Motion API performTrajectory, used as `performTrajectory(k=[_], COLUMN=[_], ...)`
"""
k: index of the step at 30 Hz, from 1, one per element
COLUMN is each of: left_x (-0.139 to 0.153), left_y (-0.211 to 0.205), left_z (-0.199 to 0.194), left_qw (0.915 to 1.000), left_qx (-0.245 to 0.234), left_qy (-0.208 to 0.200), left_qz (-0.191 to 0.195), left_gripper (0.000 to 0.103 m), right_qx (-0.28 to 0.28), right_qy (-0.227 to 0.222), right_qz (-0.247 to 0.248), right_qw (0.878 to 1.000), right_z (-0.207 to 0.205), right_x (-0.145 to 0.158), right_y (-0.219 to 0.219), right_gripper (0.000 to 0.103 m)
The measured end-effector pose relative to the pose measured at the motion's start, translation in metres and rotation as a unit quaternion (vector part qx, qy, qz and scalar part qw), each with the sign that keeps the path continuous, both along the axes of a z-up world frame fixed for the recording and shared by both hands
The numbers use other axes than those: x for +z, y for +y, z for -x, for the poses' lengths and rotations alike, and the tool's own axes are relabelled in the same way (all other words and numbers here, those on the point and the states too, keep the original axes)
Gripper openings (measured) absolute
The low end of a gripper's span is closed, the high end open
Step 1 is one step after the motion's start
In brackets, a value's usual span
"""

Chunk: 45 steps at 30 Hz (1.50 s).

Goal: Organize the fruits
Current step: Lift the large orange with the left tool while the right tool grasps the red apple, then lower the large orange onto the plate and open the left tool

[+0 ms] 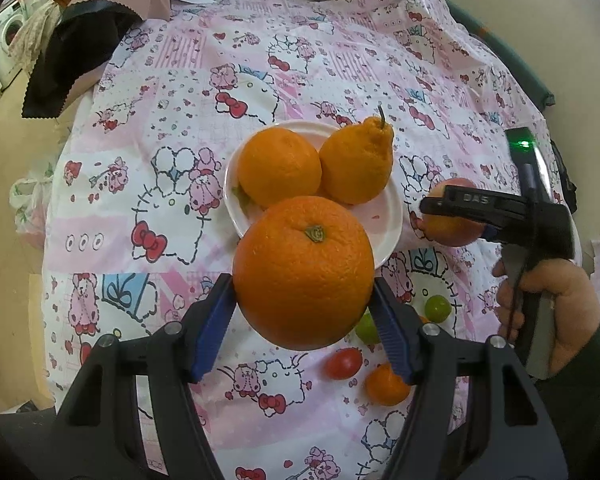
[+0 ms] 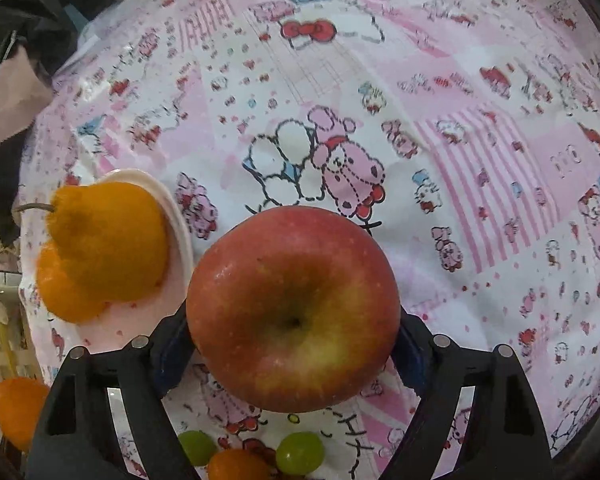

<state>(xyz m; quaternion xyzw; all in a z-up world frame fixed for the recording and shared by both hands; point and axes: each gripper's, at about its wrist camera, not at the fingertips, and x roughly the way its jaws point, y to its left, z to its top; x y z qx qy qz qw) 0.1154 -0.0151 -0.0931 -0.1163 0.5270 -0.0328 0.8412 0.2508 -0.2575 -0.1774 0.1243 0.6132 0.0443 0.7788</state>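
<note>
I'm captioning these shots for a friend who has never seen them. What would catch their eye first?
A big orange fills the left wrist view, gripped in the left tongs just before a white plate holding two more citrus fruits. In the right wrist view a red apple sits clamped in the right tongs above a pink cartoon-print cloth.

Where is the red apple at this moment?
The red apple is between the right gripper's fingers, above the patterned sheet, just right of the white plate with the bumpy orange fruit.
</note>
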Motion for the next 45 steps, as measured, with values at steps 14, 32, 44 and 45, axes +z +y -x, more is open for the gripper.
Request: performTrajectory(k=[14,32,44,45], left_x=[0.011,0.000,-0.014,-0.018], left_y=[0.008,0.010,0.003,-0.001], left_z=[0.009,0.009,-0.014,-0.020], left_qw=[0.9996,0.9993,0.9999,0.9999], left_qx=[0.010,0.013,0.012,0.011], left_qy=[-0.025,-0.019,0.004,0.007], left_qz=[-0.012,-0.030,-0.009,-0.007], left_gripper=[0.064,0.064,0.064,0.064], right_qx=[0.030,0.063,0.062,0.059], right_qy=[-0.070,-0.059,-0.068,-0.069], right_qz=[-0.070,-0.110,-0.132,-0.134], right_qw=[0.995,0.990,0.987,0.987], right_z=[0.068,0.095,0.086,0.085], right_x=[0.073,0.070,0.074,0.075], right_y=[0.001,0.025,0.032,0.030], right_gripper=[0.085,0.085,0.086,0.086])
